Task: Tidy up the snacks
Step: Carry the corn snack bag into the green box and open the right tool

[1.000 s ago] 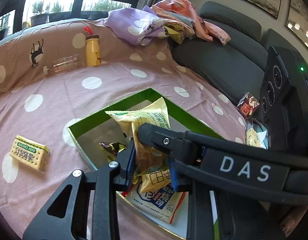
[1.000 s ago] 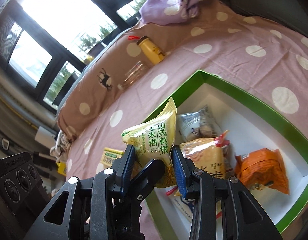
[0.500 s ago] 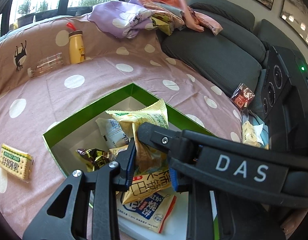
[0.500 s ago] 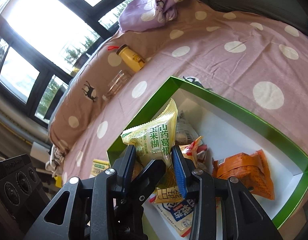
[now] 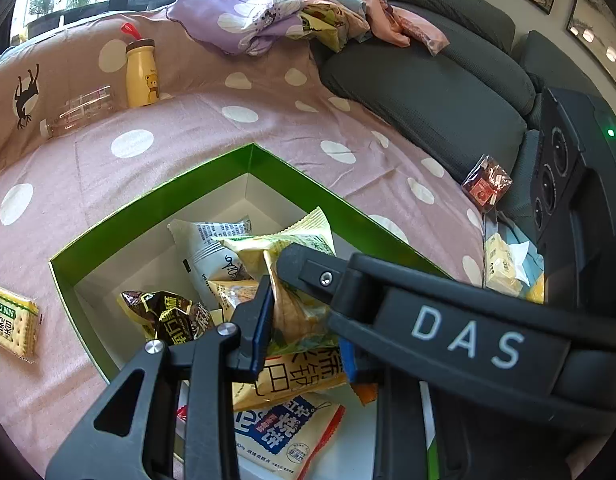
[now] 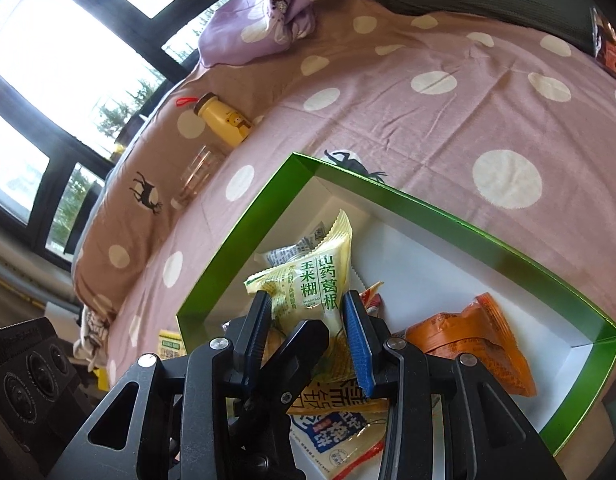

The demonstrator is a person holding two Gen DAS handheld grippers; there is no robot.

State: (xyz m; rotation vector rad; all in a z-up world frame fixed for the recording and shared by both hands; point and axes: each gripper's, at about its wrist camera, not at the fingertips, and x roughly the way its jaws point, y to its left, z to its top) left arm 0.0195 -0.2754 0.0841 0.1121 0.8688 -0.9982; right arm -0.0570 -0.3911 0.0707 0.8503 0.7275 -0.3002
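The pale yellow snack packet (image 6: 308,280) is held over the green box (image 6: 236,240), pinched from both sides at once: the right gripper (image 6: 306,328) is clamped on its lower half, and the left gripper (image 5: 304,320) is closed on the same packet's crumpled edge. Much of the sorting looks done already. Inside the box a white packet (image 5: 204,248), a brown packet (image 5: 168,312), an orange packet (image 6: 480,344) and a blue-and-white biscuit bag (image 5: 284,436) are seen lying on the white floor. Work is left, though: a cracker pack (image 5: 8,324) is still out on the polka-dot sheet (image 5: 268,144) to the left of the box, a small red packet (image 5: 486,184) is propped against the grey sofa (image 5: 428,92), and more wrapped items (image 5: 502,260) are glimpsed at the right edge. The held packet has not yet been released, so this step is judged unfinished. Compared with a second ago, the packet has been carried further in over the box and a little lower; more of the box interior is now revealed, and the cracker pack has slid toward the left edge of the left wrist view. The grip of both pairs of jaws is unchanged.
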